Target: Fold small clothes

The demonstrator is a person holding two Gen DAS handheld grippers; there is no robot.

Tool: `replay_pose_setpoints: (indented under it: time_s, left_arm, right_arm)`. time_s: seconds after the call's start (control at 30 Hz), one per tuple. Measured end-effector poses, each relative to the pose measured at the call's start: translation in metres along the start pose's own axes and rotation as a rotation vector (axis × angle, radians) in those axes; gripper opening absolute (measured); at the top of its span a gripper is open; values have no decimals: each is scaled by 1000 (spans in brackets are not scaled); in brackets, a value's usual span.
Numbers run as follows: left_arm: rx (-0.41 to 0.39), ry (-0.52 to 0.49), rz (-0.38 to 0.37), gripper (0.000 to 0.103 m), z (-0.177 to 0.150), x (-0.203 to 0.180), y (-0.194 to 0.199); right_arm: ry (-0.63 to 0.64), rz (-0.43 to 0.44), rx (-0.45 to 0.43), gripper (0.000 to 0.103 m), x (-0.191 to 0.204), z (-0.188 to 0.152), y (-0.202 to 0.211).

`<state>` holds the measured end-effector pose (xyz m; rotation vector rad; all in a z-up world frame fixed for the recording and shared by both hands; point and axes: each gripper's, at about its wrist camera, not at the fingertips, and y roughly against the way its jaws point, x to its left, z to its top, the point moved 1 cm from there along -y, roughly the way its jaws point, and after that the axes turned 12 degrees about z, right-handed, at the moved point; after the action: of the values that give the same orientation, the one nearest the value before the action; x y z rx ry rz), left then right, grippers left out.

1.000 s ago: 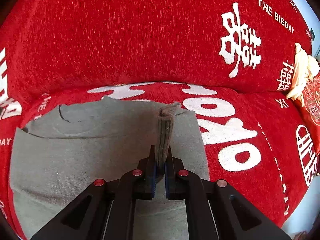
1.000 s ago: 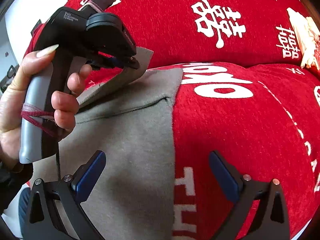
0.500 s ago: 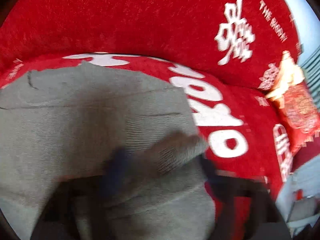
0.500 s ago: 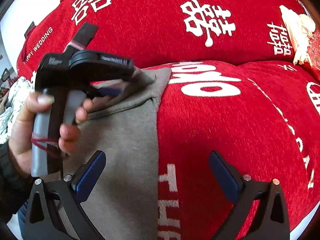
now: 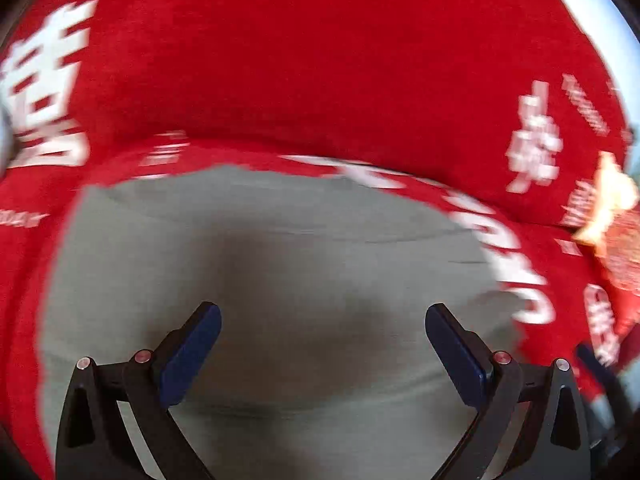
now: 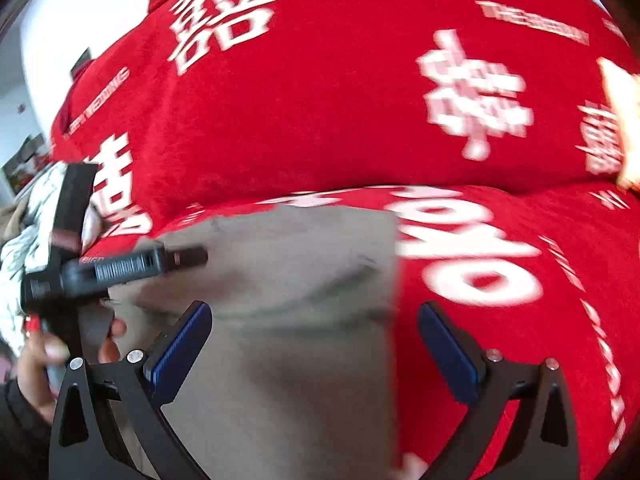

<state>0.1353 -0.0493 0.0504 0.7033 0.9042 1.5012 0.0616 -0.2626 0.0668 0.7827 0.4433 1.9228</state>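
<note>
The left gripper (image 5: pixel 322 344) points steeply down, its blue pads (image 5: pixel 188 356) wide apart after the jaws just opened, nothing between them. At the right-wrist frame's left edge, a hand (image 6: pixel 40 364) grips its handle. The right gripper (image 6: pixel 316 344) stands equally spread and empty.

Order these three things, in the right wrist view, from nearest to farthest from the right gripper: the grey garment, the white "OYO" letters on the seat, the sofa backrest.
From the right gripper:
1. Grey garment: directly under and between its fingers, lying on the seat.
2. White "OYO" letters: ahead and to the right, beside the garment's right edge.
3. Sofa backrest: farthest, rising behind the seat.
</note>
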Motion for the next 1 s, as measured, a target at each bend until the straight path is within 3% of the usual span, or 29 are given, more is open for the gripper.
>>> replay_pose_setpoints:
  time_s: [0.13, 0.23, 0.33, 0.43, 0.53, 0.7, 0.77, 1.0]
  left_arm:
    - [26, 67, 61, 103, -5, 47, -14]
    - [35, 73, 79, 103, -7, 60, -25]
    - [15, 25, 106, 103, -10, 57, -30]
    - [-6, -34, 136, 103, -12, 50, -32]
    - [-30, -24, 112, 103, -10, 52, -28]
    - [-33, -15, 148, 103, -12, 59, -25]
    - [-35, -14, 161, 103, -14, 63, -20]
    - [-54, -5, 135, 103, -27, 71, 5]
  right_arm:
    - [64, 12, 87, 103, 24, 18, -61]
    - [55, -3, 173, 102, 24, 16, -102]
    - [40, -162, 250, 102, 4, 7, -124]
    - [-19, -169, 200, 102, -5, 10, -113]
    - [0, -176, 167, 103, 4, 14, -108]
    - [2, -155, 192, 102, 19, 9, -119]
    - [18, -186, 202, 102, 25, 5, -121]
    - [39, -156, 154, 102, 53, -3, -93]
